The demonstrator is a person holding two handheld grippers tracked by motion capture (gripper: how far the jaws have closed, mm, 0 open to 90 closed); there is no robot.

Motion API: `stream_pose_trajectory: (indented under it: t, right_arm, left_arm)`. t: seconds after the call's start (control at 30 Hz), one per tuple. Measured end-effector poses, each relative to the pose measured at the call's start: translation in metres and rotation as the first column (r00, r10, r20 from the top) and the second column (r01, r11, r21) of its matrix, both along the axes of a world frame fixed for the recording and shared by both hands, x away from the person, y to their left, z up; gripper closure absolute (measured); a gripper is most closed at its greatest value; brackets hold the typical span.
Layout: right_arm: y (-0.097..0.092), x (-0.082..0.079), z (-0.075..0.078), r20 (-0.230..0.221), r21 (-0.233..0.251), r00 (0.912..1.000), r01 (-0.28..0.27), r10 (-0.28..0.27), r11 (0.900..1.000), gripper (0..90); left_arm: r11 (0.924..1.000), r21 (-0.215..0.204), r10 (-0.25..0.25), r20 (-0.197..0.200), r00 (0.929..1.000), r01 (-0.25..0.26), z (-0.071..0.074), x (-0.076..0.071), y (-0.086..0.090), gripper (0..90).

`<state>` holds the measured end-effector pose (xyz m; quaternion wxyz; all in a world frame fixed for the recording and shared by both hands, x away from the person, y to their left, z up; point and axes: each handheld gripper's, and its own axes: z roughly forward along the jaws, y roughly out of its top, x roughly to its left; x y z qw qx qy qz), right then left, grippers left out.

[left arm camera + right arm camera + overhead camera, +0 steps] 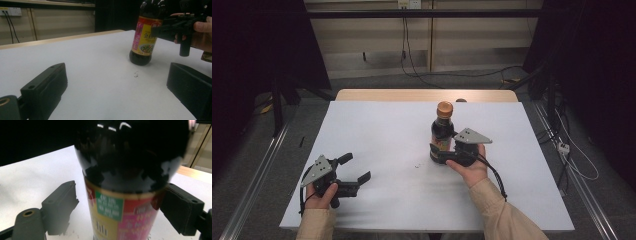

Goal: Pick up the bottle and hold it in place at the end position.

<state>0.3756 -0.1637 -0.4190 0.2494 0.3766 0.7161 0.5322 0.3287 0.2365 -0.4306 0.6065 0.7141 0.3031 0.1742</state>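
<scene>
**Right gripper straddling the bottle, jaws not yet clamped**

Your right gripper [443, 152] has its jaws either side of the bottle [443, 131], a gap showing at one pad. Squeeze unevenly or nudge sideways and this tall bottle could tip. It stands upright mid-table: dark liquid, orange cap, yellow-red label. Your left gripper [354, 172] rests open, well apart.

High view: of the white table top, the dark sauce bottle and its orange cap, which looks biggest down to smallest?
1. White table top, by far the largest.
2. Dark sauce bottle, standing upright between the right tongs.
3. Orange cap, the smallest, sitting on the bottle's neck.
No close calls here.
</scene>
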Motion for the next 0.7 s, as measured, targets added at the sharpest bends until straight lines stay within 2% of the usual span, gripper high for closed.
stream_pose_trajectory:
  t: [0.37, 0.7]
  right_arm:
    - [0.0029, 0.0067, -0.0014, 0.008, 0.005, 0.9996, 0.027, -0.027, 0.9996, 28.9]
    - [0.0009, 0.0071, -0.0016, 0.024, -0.010, 0.9997, 0.008, -0.008, 0.9999, 30.6]
  left_arm:
    - [1.0000, 0.006, 0.001, -0.001, 1.0000, -0.001, -0.0006, 0.0005, -0.0002, 3.0]
    - [0.9999, 0.012, -0.002, 0.001, 1.0000, 0.002, -0.0006, 0.0005, -0.0009, 3.0]
